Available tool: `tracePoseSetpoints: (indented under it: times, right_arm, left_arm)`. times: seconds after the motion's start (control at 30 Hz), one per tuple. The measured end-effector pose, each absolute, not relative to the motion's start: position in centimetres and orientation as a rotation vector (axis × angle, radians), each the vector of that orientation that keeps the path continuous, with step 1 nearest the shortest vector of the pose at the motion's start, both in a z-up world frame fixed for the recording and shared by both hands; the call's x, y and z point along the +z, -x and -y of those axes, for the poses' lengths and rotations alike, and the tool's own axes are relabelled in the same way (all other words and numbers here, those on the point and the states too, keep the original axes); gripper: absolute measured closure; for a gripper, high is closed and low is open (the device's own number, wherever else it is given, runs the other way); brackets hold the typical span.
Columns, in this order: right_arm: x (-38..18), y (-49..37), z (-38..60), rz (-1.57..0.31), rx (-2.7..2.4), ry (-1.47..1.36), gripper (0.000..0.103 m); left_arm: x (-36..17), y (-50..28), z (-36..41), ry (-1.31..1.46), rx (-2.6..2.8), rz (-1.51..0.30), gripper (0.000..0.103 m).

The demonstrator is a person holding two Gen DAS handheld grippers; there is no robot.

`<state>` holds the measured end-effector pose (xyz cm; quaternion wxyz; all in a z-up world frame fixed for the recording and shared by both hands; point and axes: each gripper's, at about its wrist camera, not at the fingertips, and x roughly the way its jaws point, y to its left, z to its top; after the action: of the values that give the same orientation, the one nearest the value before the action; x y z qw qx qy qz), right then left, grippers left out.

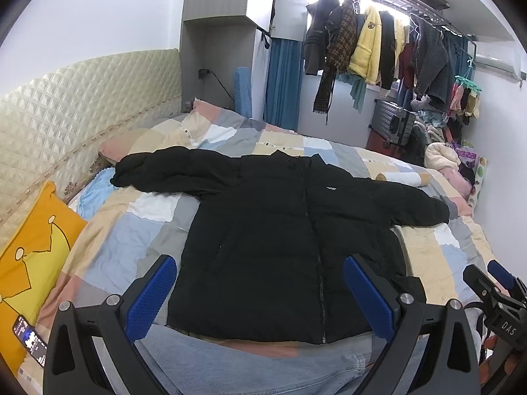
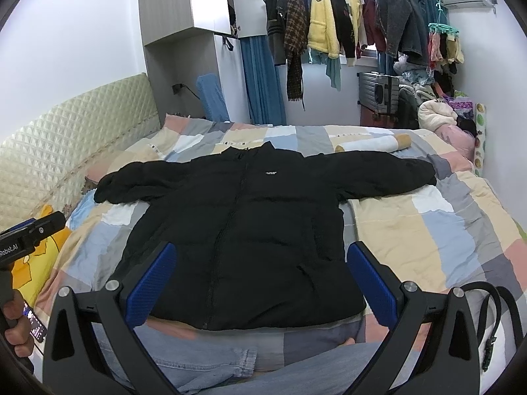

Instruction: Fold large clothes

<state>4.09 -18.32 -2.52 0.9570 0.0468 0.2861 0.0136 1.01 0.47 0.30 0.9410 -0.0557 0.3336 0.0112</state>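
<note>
Ahead of both wide-apart tools (image 1: 260, 291) (image 2: 258, 278), black jacket (image 2: 243, 230) flat on bed (image 2: 428, 230).

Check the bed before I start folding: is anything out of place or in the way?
Mostly fine: the black jacket lies flat, zipped, sleeves spread. Its hem overlaps a pair of jeans beneath it, a black belt lies loose at the right edge, and a phone rests on the yellow pillow.

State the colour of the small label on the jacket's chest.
White, on the black jacket; the label shows best in the right wrist view.
</note>
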Motion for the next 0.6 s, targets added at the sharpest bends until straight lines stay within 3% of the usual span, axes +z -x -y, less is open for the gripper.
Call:
tracePoseSetpoints:
  times: [0.6]
  right_arm:
    - [-0.2,-5.4,20.0,-0.575,0.032,-0.152,0.000]
  left_arm:
    - [2.6,-2.8,1.2,0.102,-0.026,-0.701,0.000]
